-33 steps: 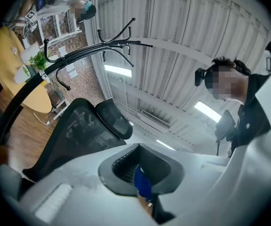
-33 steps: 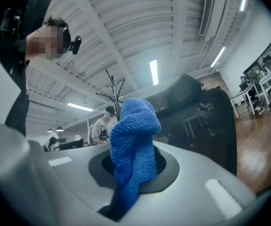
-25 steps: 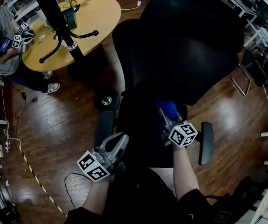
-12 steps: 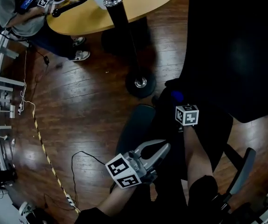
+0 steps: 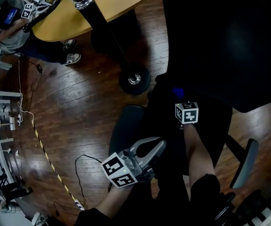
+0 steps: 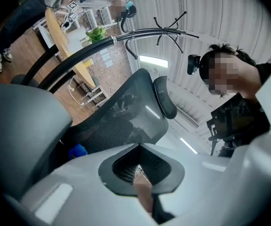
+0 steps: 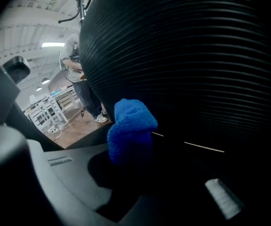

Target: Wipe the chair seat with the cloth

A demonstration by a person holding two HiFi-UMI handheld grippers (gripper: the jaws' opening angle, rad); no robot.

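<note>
The black office chair seat (image 5: 206, 131) lies under both my arms, with its tall mesh back (image 5: 229, 41) beyond. My right gripper (image 5: 179, 99) is shut on the blue cloth (image 5: 177, 92), which it holds at the rear left part of the seat, near the back. In the right gripper view the cloth (image 7: 130, 131) sticks up between the jaws of the right gripper (image 7: 140, 173), in front of the ribbed chair back (image 7: 187, 60). My left gripper (image 5: 160, 144) hovers shut over the seat's front left, beside the left armrest (image 5: 126, 126), holding nothing. The left gripper view also catches the cloth (image 6: 78, 151).
A coat stand's pole and wheeled base (image 5: 134, 79) stand just left of the chair on the wooden floor. A round yellow table (image 5: 107, 6) and a seated person (image 5: 8, 27) are at the upper left. A cable and striped tape (image 5: 50, 166) cross the floor. The right armrest (image 5: 243, 157) is at the lower right.
The head view has swung left, so the chair now sits at the right. My right gripper has carried the cloth toward the seat's rear. The left gripper stays near the front left.
</note>
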